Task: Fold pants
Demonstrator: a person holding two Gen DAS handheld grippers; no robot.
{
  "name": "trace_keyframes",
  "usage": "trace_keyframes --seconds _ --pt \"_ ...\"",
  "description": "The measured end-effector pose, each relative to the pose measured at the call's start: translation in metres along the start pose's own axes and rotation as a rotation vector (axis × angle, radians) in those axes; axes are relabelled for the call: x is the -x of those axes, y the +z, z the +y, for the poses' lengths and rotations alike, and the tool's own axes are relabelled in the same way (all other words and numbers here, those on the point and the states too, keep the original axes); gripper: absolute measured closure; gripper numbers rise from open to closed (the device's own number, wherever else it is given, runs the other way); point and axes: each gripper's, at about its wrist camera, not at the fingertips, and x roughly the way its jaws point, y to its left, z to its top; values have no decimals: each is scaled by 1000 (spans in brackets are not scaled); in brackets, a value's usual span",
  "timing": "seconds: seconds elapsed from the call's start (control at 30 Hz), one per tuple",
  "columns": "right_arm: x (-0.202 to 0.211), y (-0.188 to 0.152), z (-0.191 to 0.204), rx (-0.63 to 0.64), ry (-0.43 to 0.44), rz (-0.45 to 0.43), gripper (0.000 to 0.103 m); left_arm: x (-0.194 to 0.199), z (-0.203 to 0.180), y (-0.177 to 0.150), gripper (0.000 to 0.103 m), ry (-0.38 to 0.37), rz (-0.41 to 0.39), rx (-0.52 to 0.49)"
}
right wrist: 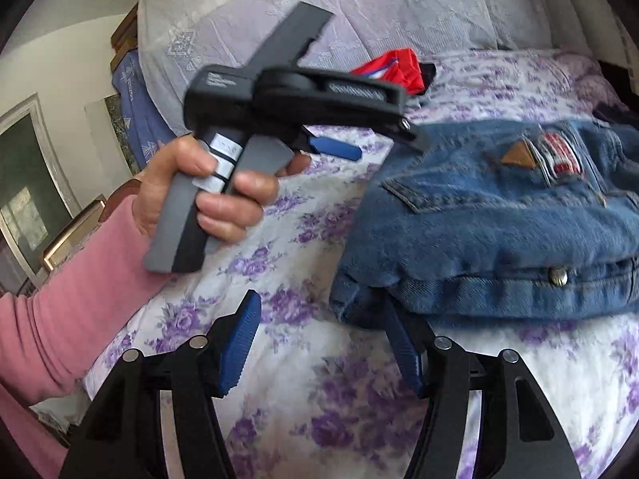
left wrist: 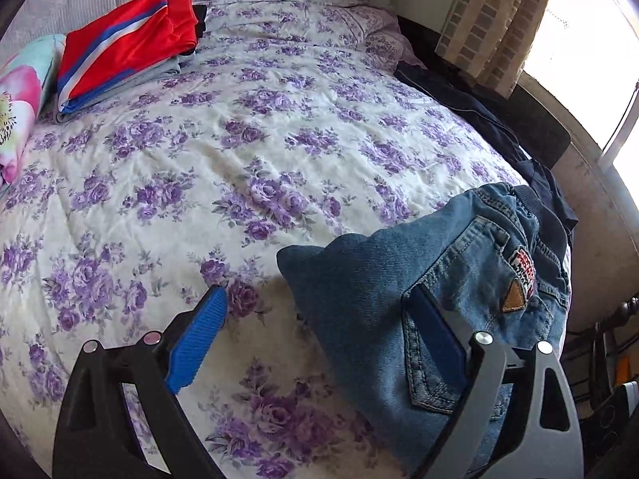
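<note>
Your left gripper [left wrist: 319, 319] and right gripper [right wrist: 323, 343] are both wide open beside the folded jeans [left wrist: 403, 299] on the bed [left wrist: 199, 159].

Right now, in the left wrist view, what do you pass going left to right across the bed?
Floral pillow → red striped folded clothes → bare purple-flowered bedspread → folded blue jeans → dark navy garment at the bed's right edge → brick-pattern curtain.
</note>
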Motion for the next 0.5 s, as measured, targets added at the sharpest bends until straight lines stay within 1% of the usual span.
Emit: trace_keyframes --seconds 0.07,0.1,0.13,0.17,0.2,0.23,0.27,0.3,0.4,0.43,0.5 --pt "-4 3 2 3 -24 5 41 -2 1 -1 13 -6 1 6" --pt "-7 4 1 -8 -40 16 44 -2 2 -1 13 -9 2 9" --pt "-9 5 -1 -25 -64 29 54 -3 3 -2 12 -13 5 13" --pt "-11 5 -3 -35 -81 36 61 -4 3 -3 12 -17 9 16" --pt "-13 6 -6 -50 -105 49 78 -6 5 -4 12 -23 17 21" --pt "-15 7 -8 -60 -91 60 85 -7 5 -4 12 -24 20 24" --pt "-14 8 -6 -46 -91 63 86 -8 6 -5 12 -26 22 27" --pt "-13 8 -2 -12 -108 64 88 -8 7 -5 12 -28 22 28" --pt "-12 1 25 154 -212 64 89 -10 7 -5 11 -25 22 31" --pt "-16 -5 26 163 -219 71 89 -11 6 -6 10 -15 21 28" --pt "-21 -10 20 146 -204 90 89 -15 5 -8 6 17 20 11"
